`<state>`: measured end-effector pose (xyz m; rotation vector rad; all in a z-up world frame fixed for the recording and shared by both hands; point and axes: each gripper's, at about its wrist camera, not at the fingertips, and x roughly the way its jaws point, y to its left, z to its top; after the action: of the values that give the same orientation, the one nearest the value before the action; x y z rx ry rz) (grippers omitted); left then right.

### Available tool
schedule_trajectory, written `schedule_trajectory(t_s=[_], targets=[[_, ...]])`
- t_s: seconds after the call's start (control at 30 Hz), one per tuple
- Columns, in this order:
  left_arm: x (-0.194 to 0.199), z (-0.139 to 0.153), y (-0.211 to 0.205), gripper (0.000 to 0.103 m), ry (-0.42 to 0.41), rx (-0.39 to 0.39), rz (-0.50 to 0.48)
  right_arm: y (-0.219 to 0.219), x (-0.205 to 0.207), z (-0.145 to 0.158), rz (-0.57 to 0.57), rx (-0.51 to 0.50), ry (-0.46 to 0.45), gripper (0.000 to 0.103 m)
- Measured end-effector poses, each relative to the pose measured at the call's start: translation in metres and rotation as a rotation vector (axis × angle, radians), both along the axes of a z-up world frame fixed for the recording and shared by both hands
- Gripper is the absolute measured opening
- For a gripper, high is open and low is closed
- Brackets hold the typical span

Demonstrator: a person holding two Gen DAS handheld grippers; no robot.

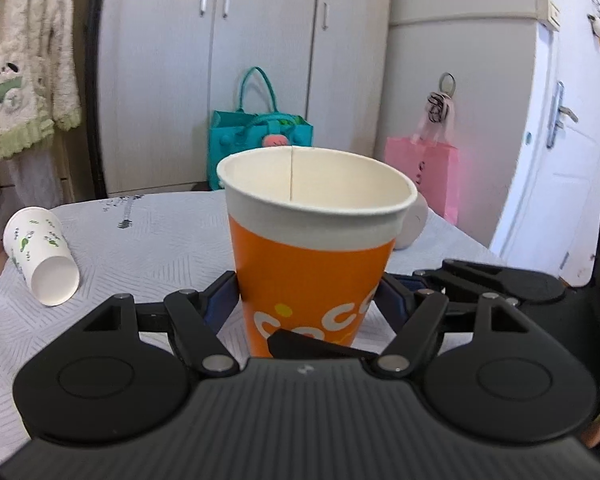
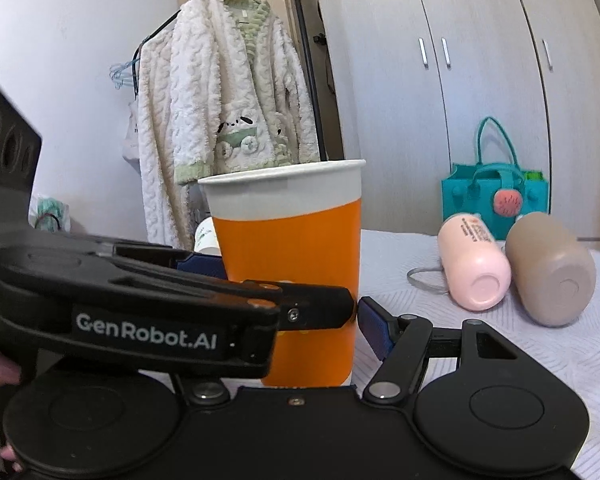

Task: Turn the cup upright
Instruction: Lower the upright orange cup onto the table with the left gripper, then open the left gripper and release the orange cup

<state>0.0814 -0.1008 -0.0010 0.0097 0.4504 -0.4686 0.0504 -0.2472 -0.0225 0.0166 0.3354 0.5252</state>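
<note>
Broadly across the lower frame, pale grey patterned tablecloth (image 1: 148, 240). Low in the left wrist view, black left gripper (image 1: 306, 296), narrowed onto an orange paper cup with a white rim band (image 1: 308, 264), blue pads (image 1: 220, 300) pressed to both sides of its lower wall. At bottom of the right wrist view, black right gripper (image 2: 296, 336): one blue pad just beside the cup wall, the other finger hidden behind the left gripper, so grip impossible to judge. Cup upright at frame centre, mouth up. Right of it, lying on their sides, a brown bottle (image 2: 552, 272) and a pink bottle (image 2: 474, 264), touching. Far left, a white printed paper cup (image 1: 40, 256), on its side.
</note>
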Motion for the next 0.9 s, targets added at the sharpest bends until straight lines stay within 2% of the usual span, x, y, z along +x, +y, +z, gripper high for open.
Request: schedule_trajectory(t_s=[0.07, 0.2, 0.27, 0.47, 0.53, 0.57, 0.6, 0.83, 0.9], targets=[[0.001, 0.001, 0.002, 0.073, 0.006, -0.003, -0.019, 0.0, 0.002, -0.002, -0.009, -0.005, 0.009, 0.071], [-0.003, 0.007, 0.005, 0.076, -0.038, 0.005, -0.032, -0.004, 0.006, -0.002, -0.036, 0.014, 0.011, 0.071], [-0.005, 0.009, 0.005, 0.073, -0.049, 0.006, -0.036, -0.005, 0.007, -0.002, -0.034, 0.021, 0.011, 0.071], [-0.005, 0.007, 0.002, 0.071, -0.019, 0.001, -0.038, -0.004, 0.002, -0.004, -0.024, -0.001, 0.002, 0.072], [-0.005, 0.007, 0.002, 0.071, -0.003, -0.007, -0.023, -0.004, 0.001, -0.003, -0.035, 0.0, -0.003, 0.081], [-0.005, 0.007, 0.003, 0.071, -0.001, -0.015, -0.018, -0.006, -0.001, -0.003, -0.039, 0.002, -0.013, 0.089], [-0.004, 0.007, 0.005, 0.072, -0.001, -0.02, -0.018, -0.007, -0.002, -0.002, -0.039, 0.002, -0.019, 0.094], [-0.018, 0.011, 0.014, 0.088, -0.017, -0.019, 0.002, -0.009, -0.009, 0.0, -0.041, -0.025, -0.018, 0.095], [-0.024, 0.013, 0.017, 0.089, -0.02, -0.015, 0.02, -0.01, -0.013, 0.0, -0.061, -0.037, -0.015, 0.097]])
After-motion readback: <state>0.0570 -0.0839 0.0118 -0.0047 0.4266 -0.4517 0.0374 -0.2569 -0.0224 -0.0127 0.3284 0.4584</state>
